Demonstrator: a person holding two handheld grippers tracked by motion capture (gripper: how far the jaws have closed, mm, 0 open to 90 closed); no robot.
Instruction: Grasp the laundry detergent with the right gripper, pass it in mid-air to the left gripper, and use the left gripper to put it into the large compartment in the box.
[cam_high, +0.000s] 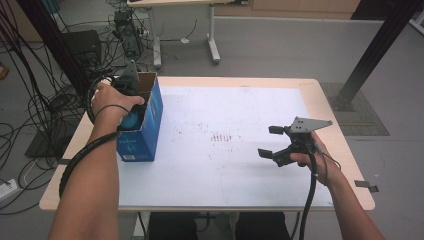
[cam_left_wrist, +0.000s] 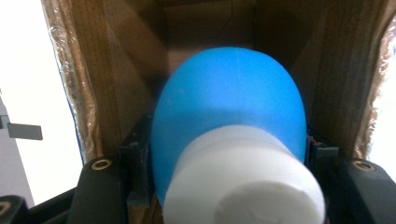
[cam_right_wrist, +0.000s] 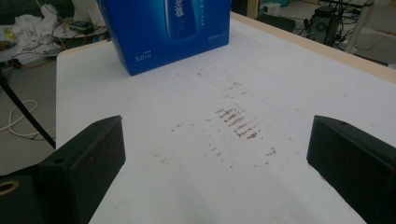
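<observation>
Nearest the person, at about four o'clock on the table (cam_high: 210, 190), the right gripper (cam_high: 270, 141) hovers low over the bare white top with its jaws spread wide and nothing between them; in the right gripper view the two black pads (cam_right_wrist: 88, 163) frame only scuffed, rust-speckled surface. It looks parked there on purpose, out of the way yet aimed toward ten o'clock, where the work is, ready to steady the carton if it shifts.

Farther off, at about ten o'clock near the left edge, the blue carton (cam_high: 142, 125) stands upright with its top flaps open. The left gripper (cam_high: 131, 102) reaches down into that opening, its grey plate poking up above the rim. The left gripper view shows why: its jaws pinch a blue bottle (cam_left_wrist: 229, 116) by its rounded shoulders, white cap (cam_left_wrist: 243, 182) toward the camera, brown cardboard walls close on both sides. The bottle sits inside the carton, base pointing deeper in. Holding it just below the cap probably keeps the body lined up with the narrow box.
</observation>
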